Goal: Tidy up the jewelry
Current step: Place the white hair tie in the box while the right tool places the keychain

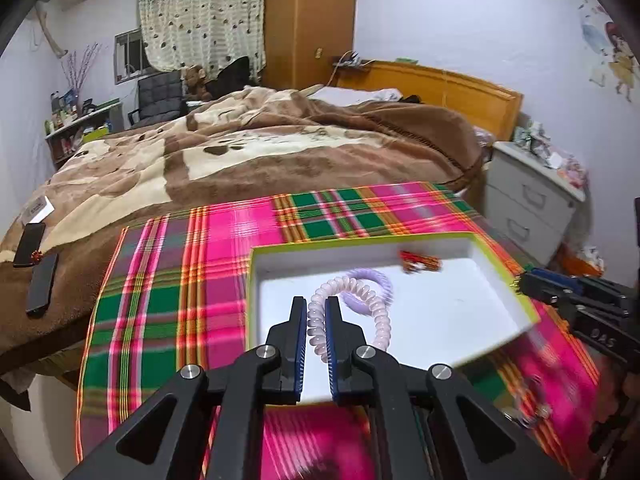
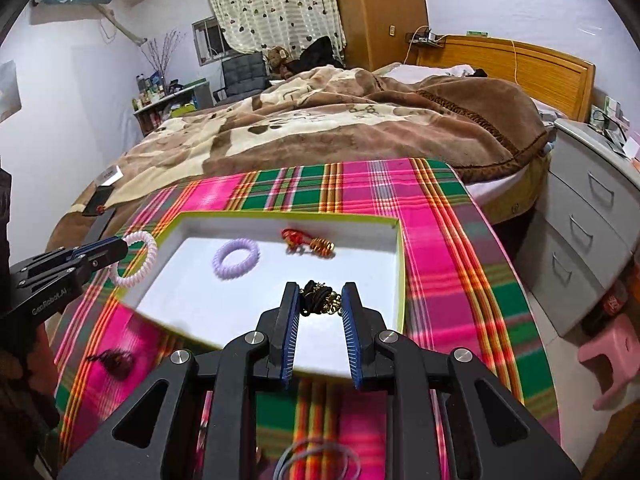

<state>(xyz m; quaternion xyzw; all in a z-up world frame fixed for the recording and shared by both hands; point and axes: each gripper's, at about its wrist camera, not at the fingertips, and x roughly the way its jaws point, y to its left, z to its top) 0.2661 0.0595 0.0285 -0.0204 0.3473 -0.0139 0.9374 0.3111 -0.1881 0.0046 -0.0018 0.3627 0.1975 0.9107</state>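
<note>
A white tray with a green rim (image 1: 360,242) (image 2: 400,264) lies on a pink and green plaid cloth on the bed. My left gripper (image 1: 317,304) (image 2: 122,246) is shut on a pale pink coil bracelet (image 1: 376,312) (image 2: 136,276) and holds it over the tray's left edge. Inside the tray lie a purple coil bracelet (image 2: 236,258) (image 1: 374,276) and a red and gold piece (image 2: 308,242) (image 1: 420,262). My right gripper (image 2: 320,294) (image 1: 520,282) is open, with a black and gold chain piece (image 2: 322,300) between its fingertips in the tray.
A dark beaded piece (image 2: 114,362) and a grey ring (image 2: 316,460) lie on the plaid cloth (image 2: 440,240) outside the tray. Another loose piece (image 1: 532,400) lies right of the tray. Dark flat items (image 1: 40,280) lie on the brown blanket. A white nightstand (image 2: 580,216) stands right.
</note>
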